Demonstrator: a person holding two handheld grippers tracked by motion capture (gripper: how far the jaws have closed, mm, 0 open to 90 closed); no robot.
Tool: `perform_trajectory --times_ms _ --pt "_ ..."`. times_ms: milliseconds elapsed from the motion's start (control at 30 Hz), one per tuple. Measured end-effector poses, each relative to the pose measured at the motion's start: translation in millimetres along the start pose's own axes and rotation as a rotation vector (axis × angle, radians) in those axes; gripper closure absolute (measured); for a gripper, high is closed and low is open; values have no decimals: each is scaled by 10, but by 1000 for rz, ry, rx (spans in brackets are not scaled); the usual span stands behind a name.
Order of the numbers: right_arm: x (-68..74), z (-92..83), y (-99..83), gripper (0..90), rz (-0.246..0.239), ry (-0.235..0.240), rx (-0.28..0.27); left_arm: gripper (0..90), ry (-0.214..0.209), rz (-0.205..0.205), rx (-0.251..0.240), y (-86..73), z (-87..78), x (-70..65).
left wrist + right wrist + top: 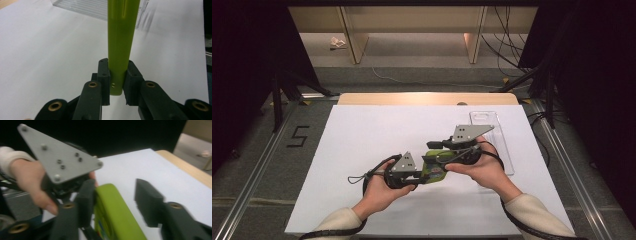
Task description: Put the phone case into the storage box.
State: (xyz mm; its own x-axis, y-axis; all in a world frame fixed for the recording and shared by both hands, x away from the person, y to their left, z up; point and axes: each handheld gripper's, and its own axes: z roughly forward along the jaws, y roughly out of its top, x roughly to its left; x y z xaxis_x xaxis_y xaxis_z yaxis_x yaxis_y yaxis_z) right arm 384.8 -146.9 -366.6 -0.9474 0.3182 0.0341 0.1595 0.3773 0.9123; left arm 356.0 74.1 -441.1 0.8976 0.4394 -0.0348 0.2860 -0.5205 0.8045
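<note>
A flat lime-green case (435, 169) with a printed label is held on edge just above the white sheet (362, 145), between my two hands. In the left gripper view the green case (122, 37) runs straight up from my left gripper (117, 82), whose pads press on both of its faces. From the right, my right gripper (439, 156) reaches the same case. In the right gripper view the green case (112, 212) lies against the left pad, while the right pad (147, 200) stands clear of it, so my right gripper (116, 197) is open around the case.
A clear plastic tray (501, 147) lies on the sheet at the right, just behind my right hand, and the same clear tray (95, 7) lies beyond the case. The wooden table edge (427, 98) runs along the back. My left hand (30, 177) and its grey plate (58, 162) are close to the right gripper.
</note>
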Motion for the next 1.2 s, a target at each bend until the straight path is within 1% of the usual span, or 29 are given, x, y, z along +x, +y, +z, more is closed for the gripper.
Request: perform_trajectory --times_ms 33,100,133,167,200,233,267,300,367,400,533,600,633,767,867,900,933,1000,1067,1100,1200 --pt "0 3 -2 386 -1 -14 -1 778 4 -3 2 0 0 -1" --pt "1 9 -4 288 6 -37 -22 778 9 -8 0 1 0 -3" --pt "1 9 -4 288 6 -37 -22 778 9 -8 0 1 0 -3" --pt "0 8 -7 229 10 -52 -36 778 19 -8 5 4 -8 -3" --pt "-2 4 -9 204 15 -59 -43 778 19 -8 5 4 -8 -3" --pt "-4 2 -13 182 21 -65 -50 777 31 -19 -3 5 -12 -5" --pt "-4 2 -13 182 21 -65 -50 778 31 -19 -3 5 -12 -5" --pt "-6 0 -24 158 32 -75 -62 777 35 -26 0 4 -18 2" --pt "-5 -2 -34 146 42 -89 -76 777 38 -31 -2 1 -18 7" --pt "-5 -2 -37 135 46 -91 -80 777 47 -41 -1 -4 -18 15" --pt "-7 -5 -49 101 63 -97 -94 777 58 -49 3 -9 -24 33" --pt "-6 -7 -57 58 63 -108 -95 777 64 -61 2 -14 -26 41" --pt "-6 -9 -70 17 71 -118 -100 777 72 -67 4 -17 -26 47" --pt "0 -6 -95 5 83 -140 -105 776 83 -78 6 -21 -27 56" --pt "5 -2 -107 4 85 -145 -109 776 90 -84 8 -20 -35 61" --pt "9 -1 -115 4 86 -158 -115 777 94 -88 3 -21 -35 61" --pt "9 -1 -115 4 86 -158 -115 777 95 -93 3 -21 -39 65" --pt "12 -2 -124 3 83 -174 -119 776 95 -100 5 -22 -42 68" --pt "12 -5 -124 3 86 -181 -123 776 100 -101 6 -25 -40 70" --pt "6 -14 -124 4 97 -177 -129 776 101 -103 4 -25 -39 72" --pt "4 -20 -126 4 107 -174 -128 776 106 -105 3 -24 -42 75"
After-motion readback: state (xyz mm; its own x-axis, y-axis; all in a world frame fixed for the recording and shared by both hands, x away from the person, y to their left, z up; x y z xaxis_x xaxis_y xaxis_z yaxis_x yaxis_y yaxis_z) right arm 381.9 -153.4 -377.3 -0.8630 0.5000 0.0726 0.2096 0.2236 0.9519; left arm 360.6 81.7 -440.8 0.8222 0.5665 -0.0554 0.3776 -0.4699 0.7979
